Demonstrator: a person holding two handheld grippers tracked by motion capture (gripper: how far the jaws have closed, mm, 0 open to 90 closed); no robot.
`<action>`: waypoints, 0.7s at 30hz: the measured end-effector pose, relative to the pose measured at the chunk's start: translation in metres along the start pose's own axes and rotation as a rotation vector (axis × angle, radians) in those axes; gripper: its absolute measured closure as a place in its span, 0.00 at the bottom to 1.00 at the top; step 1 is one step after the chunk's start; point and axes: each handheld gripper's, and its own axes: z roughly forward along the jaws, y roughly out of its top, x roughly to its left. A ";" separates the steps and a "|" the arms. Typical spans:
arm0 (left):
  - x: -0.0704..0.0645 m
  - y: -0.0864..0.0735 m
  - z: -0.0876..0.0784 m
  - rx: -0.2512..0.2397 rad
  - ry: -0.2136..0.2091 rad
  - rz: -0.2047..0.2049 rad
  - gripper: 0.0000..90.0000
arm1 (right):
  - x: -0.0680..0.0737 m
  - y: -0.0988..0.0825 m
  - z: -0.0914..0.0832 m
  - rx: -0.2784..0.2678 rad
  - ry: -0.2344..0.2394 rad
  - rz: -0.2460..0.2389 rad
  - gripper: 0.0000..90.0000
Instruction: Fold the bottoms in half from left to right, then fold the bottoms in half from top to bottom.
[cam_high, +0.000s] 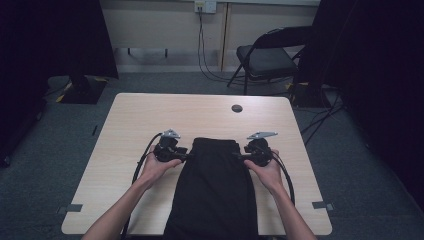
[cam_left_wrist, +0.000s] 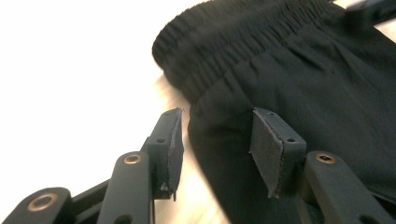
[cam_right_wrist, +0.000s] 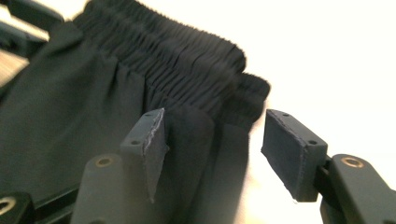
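Forearms: enter from the bottom of the high view, one each side of the black shorts (cam_high: 215, 190).
Shorts: lie flat mid-table, waistband toward the top of the frame, legs hanging over the near edge.
Left gripper (cam_high: 186, 156): at the waistband's left corner, jaws spread, cloth edge between them unpinched.
Right gripper (cam_high: 239, 156): mirrors it at the right corner, jaws spread, likely so both corners can be handled evenly.
Table (cam_high: 150, 110): pale wood, bare around the shorts.

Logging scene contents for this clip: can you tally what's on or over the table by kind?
Black garment with elastic waistband: 1
Hand-held tools: 2, the left tool and the right tool, one at each side of the waistband, jaws open
Round dark cable port in the table: 1
Total: 4
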 end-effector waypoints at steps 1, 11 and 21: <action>-0.003 0.006 0.003 0.023 0.016 0.019 0.57 | 0.002 -0.001 0.008 0.033 -0.037 -0.021 0.42; 0.002 0.003 0.023 0.060 0.034 0.003 0.47 | -0.008 -0.009 0.030 0.066 -0.053 0.021 0.36; -0.013 0.001 0.028 0.083 0.109 0.114 0.70 | 0.002 -0.007 0.036 0.051 -0.071 -0.009 0.58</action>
